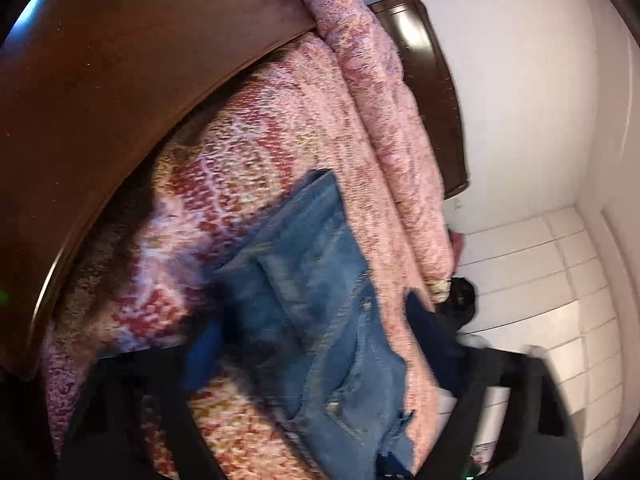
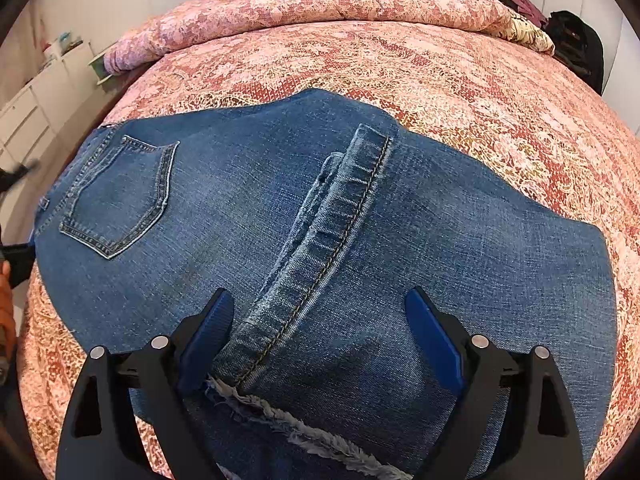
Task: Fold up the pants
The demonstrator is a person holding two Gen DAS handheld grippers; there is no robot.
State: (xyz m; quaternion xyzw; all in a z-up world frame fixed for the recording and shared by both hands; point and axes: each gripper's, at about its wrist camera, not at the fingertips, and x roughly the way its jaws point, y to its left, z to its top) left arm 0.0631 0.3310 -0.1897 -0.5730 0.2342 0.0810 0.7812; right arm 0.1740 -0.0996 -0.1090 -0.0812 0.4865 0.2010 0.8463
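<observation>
Lying on pink bedspread point(image 2: 440, 80) — jeans point(image 2: 240, 200); right tongs point(image 2: 320, 320) apart, left tongs point(image 1: 312, 360) unclear.

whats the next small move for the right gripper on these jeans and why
Probably lower the right gripper and close it on the hem fold. Its jaws stand open just above the jeans, straddling the raised stitched fold with the frayed edge below it, and nothing is pinched yet. The jeans lie flat on the pink bedspread.

Ahead of your right gripper point(image 2: 320, 332), bare pink-red patterned bedspread point(image 2: 460, 80) lies open beyond the folded blue denim jeans point(image 2: 240, 200); the rolled pink quilt point(image 2: 312, 0) blocks farther ahead.
</observation>
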